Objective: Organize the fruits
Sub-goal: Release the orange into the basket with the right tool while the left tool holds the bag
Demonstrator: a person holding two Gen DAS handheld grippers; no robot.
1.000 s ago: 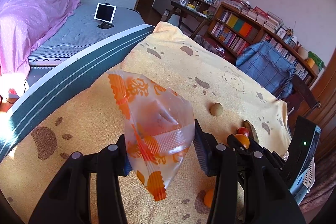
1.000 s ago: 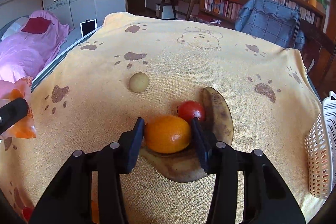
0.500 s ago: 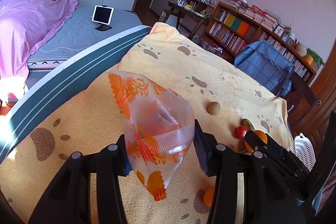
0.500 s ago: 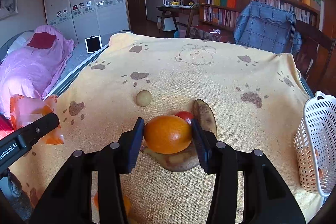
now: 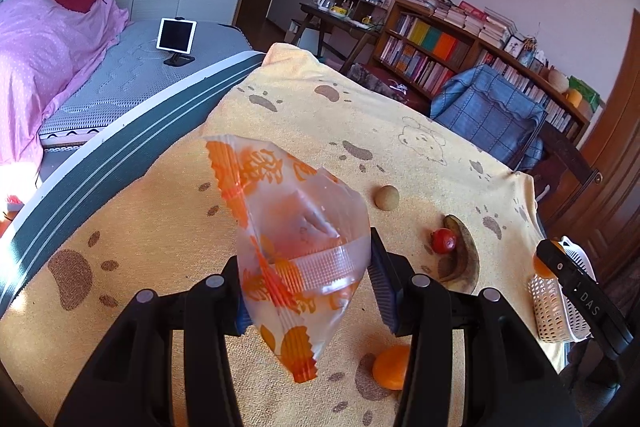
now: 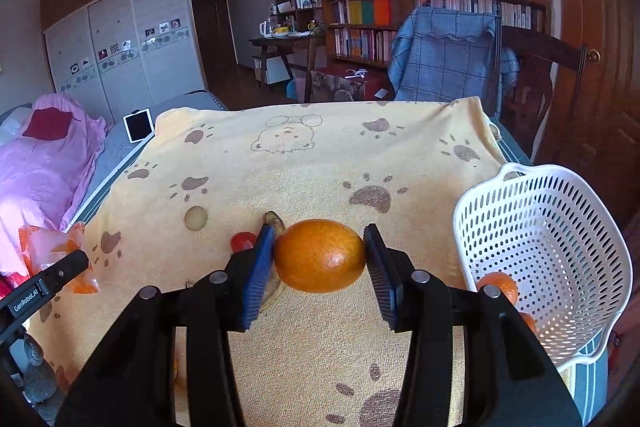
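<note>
While my right tongs (image 6: 320,259) pinch the round orange citrus fruit (image 6: 320,255) at mid-frame of the right view, both blue pads pressed on its sides, the white perforated plastic basket (image 6: 560,223) waits at the right edge with another orange fruit (image 6: 496,285) already lying in its bottom. My left tongs (image 5: 306,273) are clamped on a clear plastic bag printed with orange shapes (image 5: 296,227), held up above the yellow paw-print towel (image 5: 312,115) in the middle of the left view. Lower right of that view, a small red fruit (image 5: 443,241) lies just beside a browned banana (image 5: 464,259), with a pale round fruit (image 5: 387,197) above them and an orange piece (image 5: 390,367) near the bottom. My worry is the smooth, rounded peel: the pads meet it on two small patches, so any jolt could roll it out and short of the basket. The light basket stands near the towel's edge, so a hard drop on its rim might tip it.
</note>
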